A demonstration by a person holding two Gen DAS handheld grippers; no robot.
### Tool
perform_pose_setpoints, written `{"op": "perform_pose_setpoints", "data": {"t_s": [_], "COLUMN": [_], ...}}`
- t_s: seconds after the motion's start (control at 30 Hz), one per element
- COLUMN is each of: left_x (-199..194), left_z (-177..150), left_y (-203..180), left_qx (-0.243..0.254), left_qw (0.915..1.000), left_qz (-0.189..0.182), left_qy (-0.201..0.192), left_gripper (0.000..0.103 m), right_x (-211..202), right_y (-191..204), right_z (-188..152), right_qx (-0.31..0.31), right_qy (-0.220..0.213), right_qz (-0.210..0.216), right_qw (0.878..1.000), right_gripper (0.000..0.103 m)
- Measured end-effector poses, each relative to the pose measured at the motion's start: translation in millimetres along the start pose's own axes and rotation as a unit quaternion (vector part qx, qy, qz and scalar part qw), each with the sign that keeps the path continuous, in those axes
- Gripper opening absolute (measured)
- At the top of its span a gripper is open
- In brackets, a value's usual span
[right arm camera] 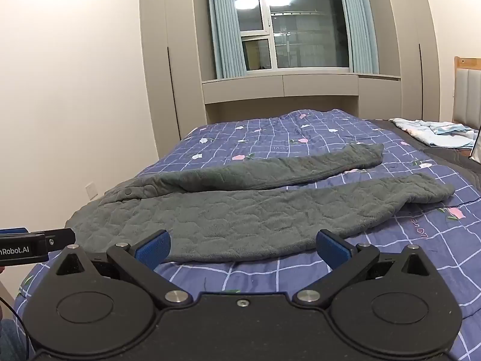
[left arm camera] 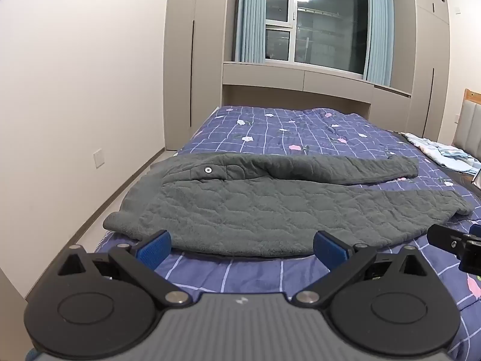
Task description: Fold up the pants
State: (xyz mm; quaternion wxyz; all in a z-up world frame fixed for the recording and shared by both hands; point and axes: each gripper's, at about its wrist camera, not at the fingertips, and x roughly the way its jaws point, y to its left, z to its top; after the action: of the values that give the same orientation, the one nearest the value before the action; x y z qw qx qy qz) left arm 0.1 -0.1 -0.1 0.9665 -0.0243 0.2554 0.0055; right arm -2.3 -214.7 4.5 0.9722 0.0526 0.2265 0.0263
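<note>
Dark grey quilted fleece pants (left arm camera: 240, 207) lie spread flat on the bed, waistband with a metal snap at the left, both legs stretching to the right, slightly apart. They also show in the right wrist view (right arm camera: 240, 213). My left gripper (left arm camera: 242, 248) is open and empty, just in front of the near edge of the pants by the waist end. My right gripper (right arm camera: 242, 248) is open and empty, just in front of the near leg's edge. Each gripper shows at the edge of the other's view.
The bed (left arm camera: 300, 126) has a purple checked quilt with flowers. A crumpled light blue cloth (left arm camera: 442, 153) lies at the far right by the headboard. The bed's left edge drops to the floor beside a white wall. Wardrobes and a window stand behind.
</note>
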Motion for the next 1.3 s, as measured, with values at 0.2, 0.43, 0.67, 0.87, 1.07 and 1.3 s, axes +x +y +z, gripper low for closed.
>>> {"op": "perform_pose_setpoints", "data": {"t_s": [0.2, 0.43, 0.67, 0.87, 1.07, 1.3], "left_x": [-0.5, 3.8, 5.3, 5.8, 6.4, 6.7], "left_z": [-2.0, -0.6, -0.5, -1.1, -2.3, -2.9], "left_y": [1.3, 0.5, 1.4, 1.6, 1.6, 1.0], "left_qx": [0.001, 0.002, 0.002, 0.001, 0.001, 0.0], "left_qw": [1.0, 0.9999, 0.9999, 0.9999, 0.9999, 0.9999], "left_qz": [-0.004, -0.003, -0.003, -0.003, -0.003, -0.002], "left_qy": [0.005, 0.01, 0.012, 0.013, 0.015, 0.016], "left_gripper": [0.103, 0.103, 0.103, 0.103, 0.103, 0.103], "right_x": [1.3, 2.3, 4.2, 5.3, 5.8, 6.3], "right_y": [-0.7, -0.3, -0.6, -0.1, -0.3, 0.4], "right_z": [0.8, -0.2, 1.2, 0.9, 0.4, -0.2], "right_qx": [0.001, 0.002, 0.0, 0.0, -0.001, -0.001], "right_qy": [0.002, 0.002, 0.005, 0.007, 0.009, 0.009], "right_qz": [0.0, 0.001, 0.005, 0.006, 0.007, 0.006], "right_qw": [1.0, 1.0, 1.0, 1.0, 1.0, 1.0], "right_gripper": [0.103, 0.103, 0.103, 0.103, 0.103, 0.103]}}
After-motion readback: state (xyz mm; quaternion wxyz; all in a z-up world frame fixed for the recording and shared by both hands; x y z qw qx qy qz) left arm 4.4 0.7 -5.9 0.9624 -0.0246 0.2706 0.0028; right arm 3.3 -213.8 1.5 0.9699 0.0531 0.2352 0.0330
